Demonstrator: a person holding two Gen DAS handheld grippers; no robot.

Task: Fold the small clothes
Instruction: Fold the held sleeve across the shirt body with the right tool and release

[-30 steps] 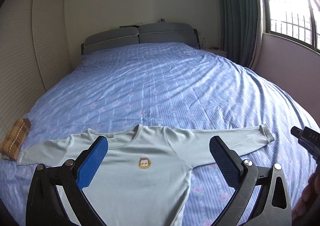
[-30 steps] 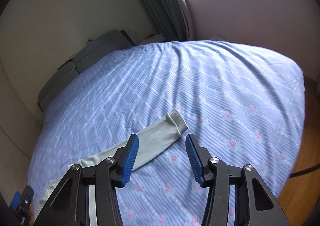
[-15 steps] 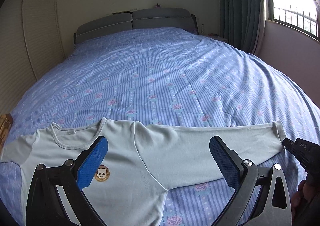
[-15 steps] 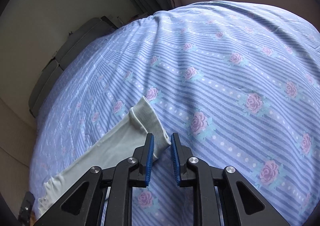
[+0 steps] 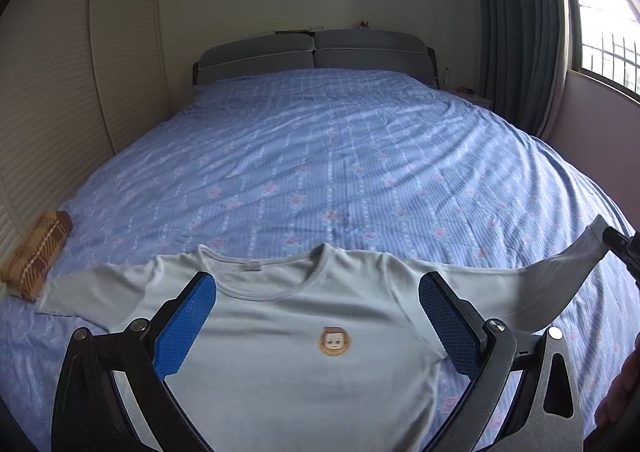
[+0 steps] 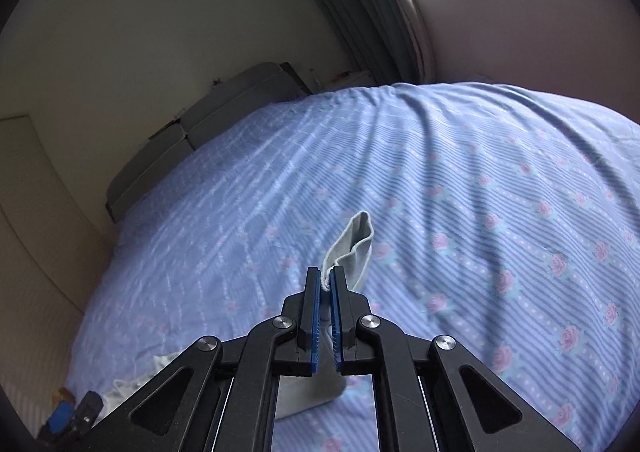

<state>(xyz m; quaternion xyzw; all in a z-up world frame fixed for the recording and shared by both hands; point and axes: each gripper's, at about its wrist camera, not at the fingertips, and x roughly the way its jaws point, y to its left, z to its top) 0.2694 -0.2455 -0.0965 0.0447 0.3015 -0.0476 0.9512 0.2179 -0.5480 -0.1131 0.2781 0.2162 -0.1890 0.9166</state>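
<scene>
The pale green long-sleeved shirt (image 5: 304,332) lies face up on the blue flowered bedspread (image 5: 340,171), filling the lower middle of the left wrist view, collar toward the headboard and a small cartoon-face patch on the chest. Its long axis here is the sleeve line, running from the lower left of that frame to the right edge. The far sleeve lies flat at the left, its end just beside a folded tan plaid cloth (image 5: 36,252). The other sleeve rises off the bed toward the right edge, where its cuff (image 6: 352,248) is pinched in the right tool (image 6: 328,284); in the right wrist view the blue pads are closed on the cuff fabric, which stands up past the tips and sags back beneath the frame. That makes the right hand the one already at the shirt, out at the sleeve's end, so the likely next move is to carry the cuff back along the sleeve line across the chest. The left tool (image 5: 316,324) is wide open and holds nothing, its blue pads framing the chest patch, with the shirt body directly ahead of and below it, seemingly placed to steady the body.
</scene>
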